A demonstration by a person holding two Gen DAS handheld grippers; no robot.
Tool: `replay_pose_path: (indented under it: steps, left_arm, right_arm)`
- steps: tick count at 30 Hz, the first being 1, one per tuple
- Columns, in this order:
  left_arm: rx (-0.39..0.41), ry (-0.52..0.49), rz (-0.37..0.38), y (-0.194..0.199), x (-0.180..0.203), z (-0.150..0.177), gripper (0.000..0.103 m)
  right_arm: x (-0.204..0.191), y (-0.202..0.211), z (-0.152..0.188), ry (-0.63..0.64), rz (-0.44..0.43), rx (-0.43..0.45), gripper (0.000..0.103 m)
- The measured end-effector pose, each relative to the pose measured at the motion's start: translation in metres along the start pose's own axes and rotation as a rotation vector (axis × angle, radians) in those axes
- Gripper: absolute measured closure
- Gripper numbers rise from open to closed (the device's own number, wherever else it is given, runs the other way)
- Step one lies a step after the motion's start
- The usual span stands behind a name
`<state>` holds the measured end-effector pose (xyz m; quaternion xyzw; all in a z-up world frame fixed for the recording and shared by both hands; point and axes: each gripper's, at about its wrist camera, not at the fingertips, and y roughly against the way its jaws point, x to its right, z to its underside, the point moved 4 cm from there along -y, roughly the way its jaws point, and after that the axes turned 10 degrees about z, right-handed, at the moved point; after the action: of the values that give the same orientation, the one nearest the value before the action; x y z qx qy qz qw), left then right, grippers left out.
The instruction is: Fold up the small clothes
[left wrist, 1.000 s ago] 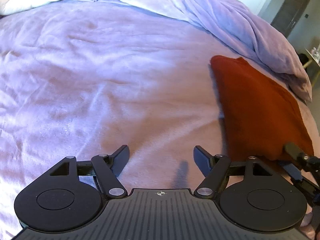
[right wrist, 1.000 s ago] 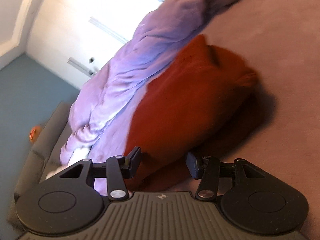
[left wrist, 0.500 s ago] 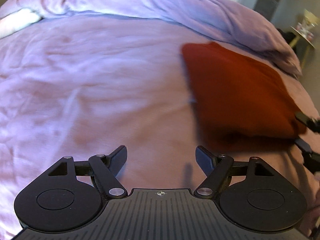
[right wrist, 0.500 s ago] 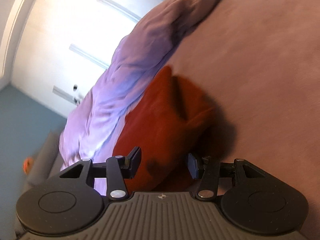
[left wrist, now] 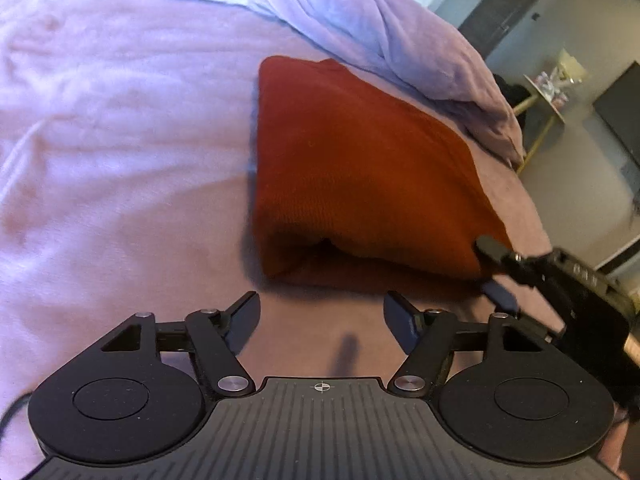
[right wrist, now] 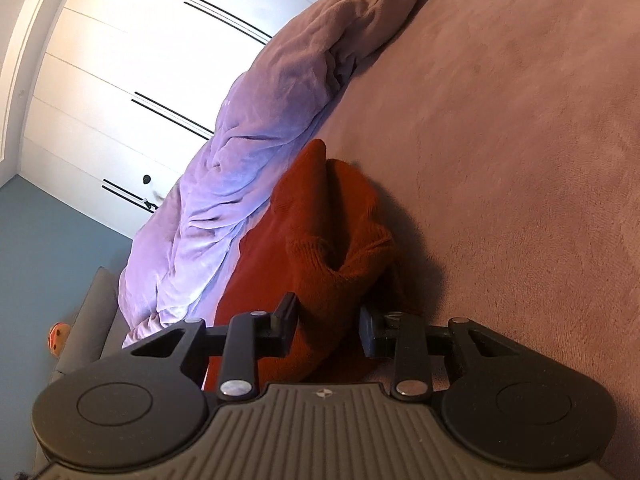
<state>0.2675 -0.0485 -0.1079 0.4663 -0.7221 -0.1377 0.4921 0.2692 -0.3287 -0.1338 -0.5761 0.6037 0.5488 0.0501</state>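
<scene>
A folded rust-red knitted garment (left wrist: 360,172) lies on the lilac bed cover (left wrist: 120,140). My left gripper (left wrist: 322,316) is open and empty, just in front of the garment's near folded edge. My right gripper (left wrist: 490,270) shows at the garment's right near corner, jaws apart, one finger above and one below the cloth. In the right wrist view the garment (right wrist: 320,248) lies between the fingers of the right gripper (right wrist: 328,326), which stand apart around its thick edge.
A rumpled lilac duvet (left wrist: 360,20) is heaped along the far side of the bed, right behind the garment. The bed's edge (left wrist: 532,208) runs at the right, with a small round side table (left wrist: 548,88) beyond it. White wardrobe doors (right wrist: 120,60) stand behind the bed.
The left gripper has moved right and closer to the garment. The right gripper has moved in so the garment's edge now lies between its fingers.
</scene>
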Motion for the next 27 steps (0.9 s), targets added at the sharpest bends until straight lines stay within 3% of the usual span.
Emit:
replay_pose_path:
  steps: [3, 5, 7, 9, 11, 16, 18, 20, 22, 27]
  left_arm:
    - [0.012, -0.028, 0.008, -0.006, 0.004, -0.003, 0.034]
    - [0.017, 0.009, 0.013, -0.008, 0.003, -0.002, 0.035]
    - [0.022, 0.043, -0.026, -0.010, -0.003, -0.003, 0.041]
    - [0.038, 0.013, -0.107, -0.012, -0.004, -0.005, 0.049]
    - [0.044, -0.030, -0.194, -0.015, -0.003, -0.009, 0.041]
    - [0.027, -0.131, -0.284, -0.023, 0.002, -0.015, 0.034]
    - [0.053, -0.124, -0.282, -0.018, 0.001, -0.017, 0.038]
    - [0.058, -0.091, -0.248, -0.014, -0.002, -0.018, 0.051]
    - [0.055, -0.081, -0.221, -0.012, -0.004, -0.020, 0.055]
    - [0.040, -0.056, -0.188, 0.002, -0.016, -0.021, 0.047]
  right_arm:
    - [0.001, 0.000, 0.000, 0.005, -0.006, -0.003, 0.071]
    - [-0.001, -0.002, 0.000, 0.006, -0.005, -0.005, 0.071]
    - [0.000, -0.002, -0.001, 0.016, -0.002, -0.007, 0.071]
    - [-0.002, -0.003, -0.001, 0.031, 0.002, -0.008, 0.071]
    - [-0.002, -0.003, -0.002, 0.034, 0.004, -0.010, 0.071]
    - [-0.001, -0.005, -0.001, 0.024, 0.006, -0.014, 0.071]
    - [-0.004, -0.006, 0.000, 0.047, 0.025, -0.013, 0.071]
    - [-0.009, -0.005, 0.001, 0.086, 0.044, -0.005, 0.086]
    - [-0.013, -0.003, 0.001, 0.122, 0.041, -0.004, 0.088]
    - [-0.007, -0.006, 0.002, 0.114, 0.033, -0.045, 0.088]
